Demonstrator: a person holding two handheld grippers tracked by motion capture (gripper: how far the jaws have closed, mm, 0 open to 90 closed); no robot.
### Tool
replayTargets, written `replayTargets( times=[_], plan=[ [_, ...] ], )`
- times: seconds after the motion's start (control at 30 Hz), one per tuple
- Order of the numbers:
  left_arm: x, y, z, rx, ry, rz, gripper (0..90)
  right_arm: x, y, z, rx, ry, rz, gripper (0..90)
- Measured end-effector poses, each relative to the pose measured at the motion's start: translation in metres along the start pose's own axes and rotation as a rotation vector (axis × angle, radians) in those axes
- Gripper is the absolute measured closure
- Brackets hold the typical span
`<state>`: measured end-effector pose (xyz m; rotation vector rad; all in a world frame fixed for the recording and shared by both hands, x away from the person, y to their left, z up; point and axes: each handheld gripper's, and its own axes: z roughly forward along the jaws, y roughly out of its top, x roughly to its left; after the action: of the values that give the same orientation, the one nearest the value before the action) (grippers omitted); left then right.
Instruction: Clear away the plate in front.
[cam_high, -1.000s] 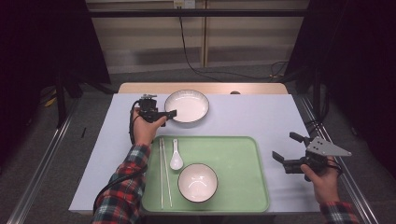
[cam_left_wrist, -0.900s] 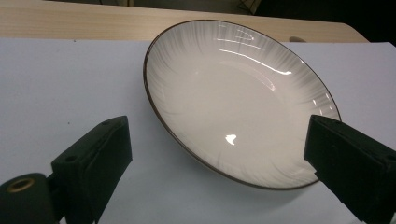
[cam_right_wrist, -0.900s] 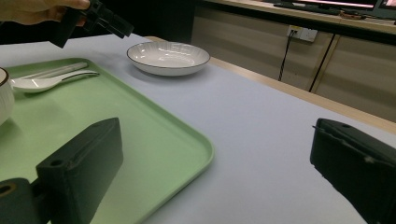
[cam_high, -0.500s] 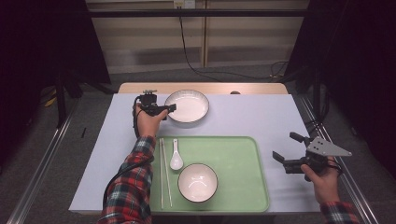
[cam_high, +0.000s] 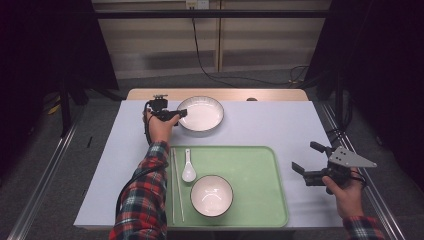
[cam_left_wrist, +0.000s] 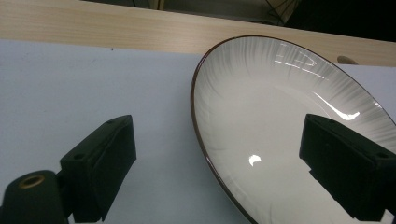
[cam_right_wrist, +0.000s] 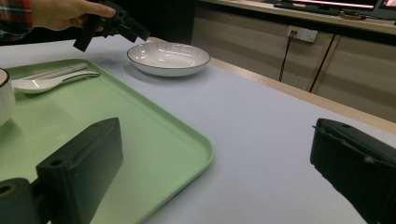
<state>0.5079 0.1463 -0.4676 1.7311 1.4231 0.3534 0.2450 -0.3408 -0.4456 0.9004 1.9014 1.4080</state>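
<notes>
White cloth: covers the table (cam_high: 280, 125); a bare wooden strip shows along the far edge, beyond the cloth.
Left margin: open cloth from the left table edge to the left forearm, nothing lying on it.
Left gripper (cam_high: 174, 116): at the left rim of the plate (cam_high: 201, 113), jaws wide apart and just closing a little; in its own view one jaw stands over the cloth outside the rim, the other over the plate's inside (cam_left_wrist: 280, 121), the brown rim running between them. Pads not pressing on it, as far as I can tell.
Plate position: far centre-left, on the cloth, its far rim near the wooden strip, its near rim just short of the tray (cam_high: 260, 170).
Tray: green, raised rounded lip, sits at the near table edge; chopsticks (cam_high: 177, 185) along its left side, spoon (cam_high: 188, 166) just beside them, bowl (cam_high: 211, 195) near front centre. Right half of the tray bare.
Centre-right: wide free cloth between the plate and the right table edge.
Right gripper (cam_high: 314, 162): off the tray's right edge, over the cloth, jaws spread, nothing between them; its own view looks across the tray's corner lip (cam_right_wrist: 205, 151) toward the plate.
</notes>
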Motion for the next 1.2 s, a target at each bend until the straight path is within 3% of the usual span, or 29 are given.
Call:
replayTargets(
  times=[0.2, 0.4, 0.63, 0.83, 1.2],
  plan=[
    [0.003, -0.001, 0.005, -0.002, -0.002, -0.016, 14.0, 0.0, 0.0, 0.0, -0.001, -0.003, -0.001, 1.8],
    [0.003, -0.002, 0.009, 0.001, -0.022, -0.02, 22.9, -0.001, 0.0, 0.0, -0.001, 0.002, -0.003, 1.8],
    [0.002, -0.004, 0.015, 0.023, -0.016, -0.032, 34.3, -0.001, 0.0, 0.0, -0.005, 0.002, -0.003, 1.8],
    [0.001, -0.005, 0.02, 0.031, -0.02, -0.09, 48.1, -0.001, -0.001, -0.001, -0.004, 0.003, 0.002, 1.8],
    [0.0, -0.008, 0.028, 0.057, -0.022, -0.124, 61.3, -0.002, -0.001, -0.001, -0.01, 0.001, 0.007, 1.8]
  ],
)
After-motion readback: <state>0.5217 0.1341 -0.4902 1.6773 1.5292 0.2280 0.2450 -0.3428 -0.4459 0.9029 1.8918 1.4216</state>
